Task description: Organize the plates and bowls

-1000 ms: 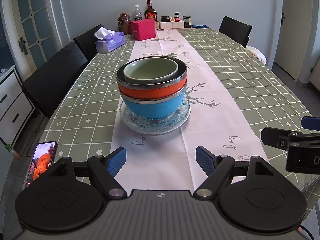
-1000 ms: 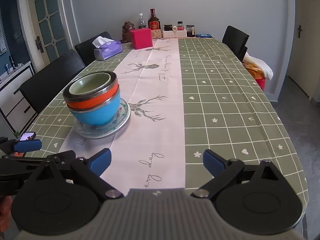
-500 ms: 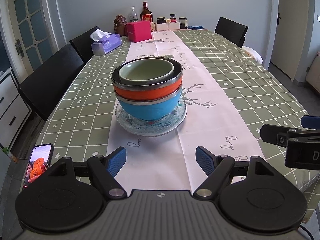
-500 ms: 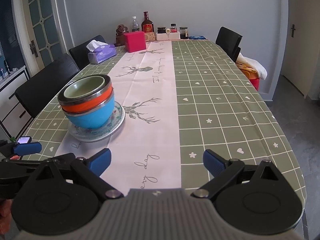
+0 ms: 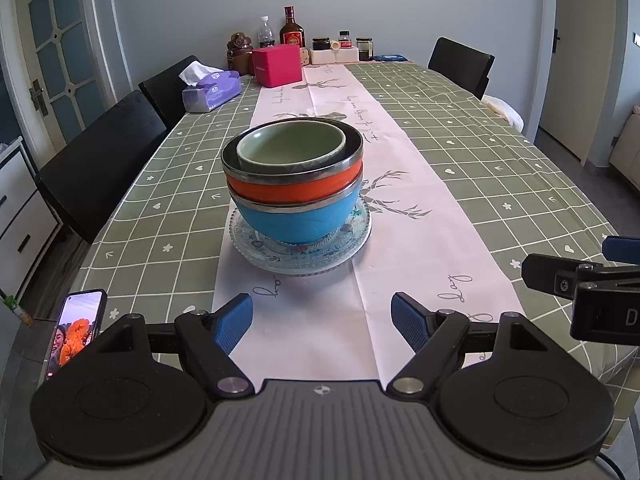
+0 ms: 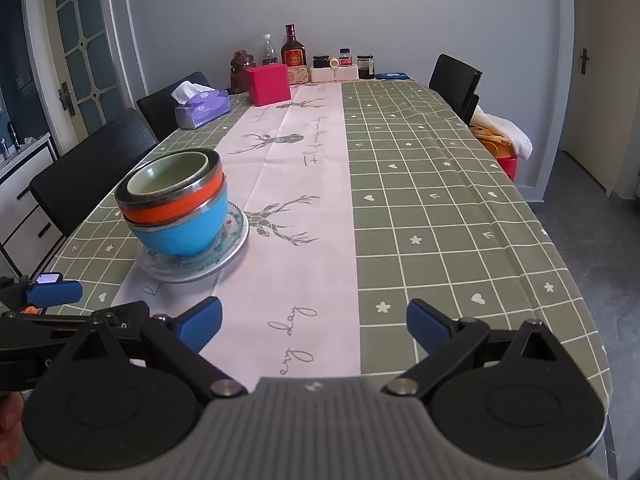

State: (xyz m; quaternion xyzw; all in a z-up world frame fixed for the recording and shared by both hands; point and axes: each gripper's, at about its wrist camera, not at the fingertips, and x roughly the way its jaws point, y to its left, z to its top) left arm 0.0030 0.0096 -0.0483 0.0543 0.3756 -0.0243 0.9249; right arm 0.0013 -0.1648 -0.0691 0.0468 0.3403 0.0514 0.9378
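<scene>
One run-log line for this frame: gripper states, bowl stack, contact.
left gripper: open, empty | right gripper: open, empty | stack: green ceramic bowl in orange bowl in blue bowl on patterned glass plate | contact: none

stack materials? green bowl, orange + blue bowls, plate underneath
Green bowl: likely glazed ceramic, thick rim with soft sheen. Orange bowl and blue bowl: coloured shells, probably plastic, with silvery metal-looking rims, likely steel-lined. Plate: looks like clear pressed glass with a textured, see-through edge and a floral pattern.
</scene>
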